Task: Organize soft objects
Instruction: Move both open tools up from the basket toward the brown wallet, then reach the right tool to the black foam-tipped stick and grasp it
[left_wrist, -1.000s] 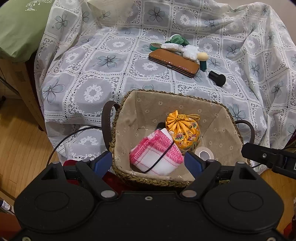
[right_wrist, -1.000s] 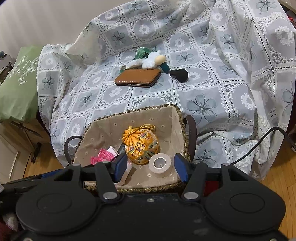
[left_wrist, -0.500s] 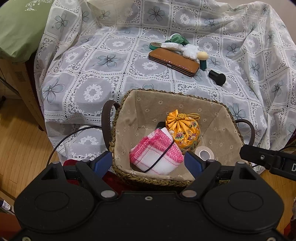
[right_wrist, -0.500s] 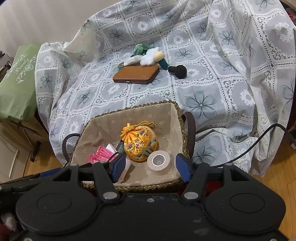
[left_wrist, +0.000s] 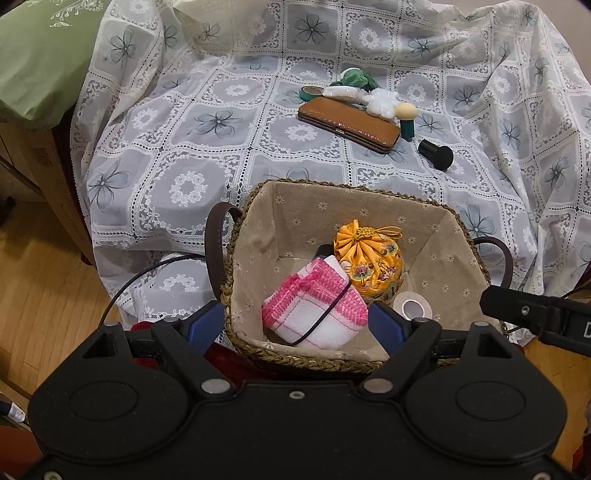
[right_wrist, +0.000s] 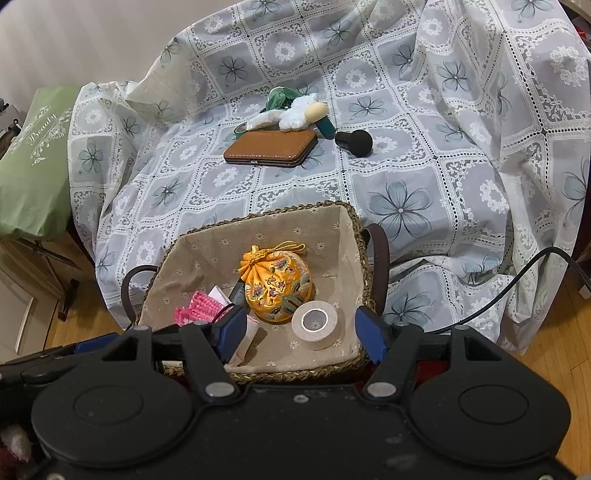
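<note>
Lace-covered seat (right_wrist: 406, 206) behind, the tape roll (right_wrist: 314, 324) is seen loose in the basket (right_wrist: 354, 225) between the right gripper (right_wrist: 301, 334) jaws, just opened and empty; light, stiff, best pinched across its rim.

The basket (left_wrist: 255, 236) sits at the lower middle of both views, open at the top. Inside, a pink and white cloth (left_wrist: 314, 306), a yellow pouch (left_wrist: 369, 262) and a roll of tape (right_wrist: 314, 325) crowd the near half; the lining toward the far wall lies bare. Dark handles (right_wrist: 380, 258) stick up at the left and right sides. In the upper middle, a brown case (right_wrist: 269, 147), a white plush (right_wrist: 295, 112), a green brush (right_wrist: 325, 123) and a black knob (right_wrist: 354, 142) cluster together. The lace cover (left_wrist: 177, 155) between that cluster and the basket is bare, as is its left part. A black cable (right_wrist: 517, 284) loops at the right edge of the right wrist view.
</note>
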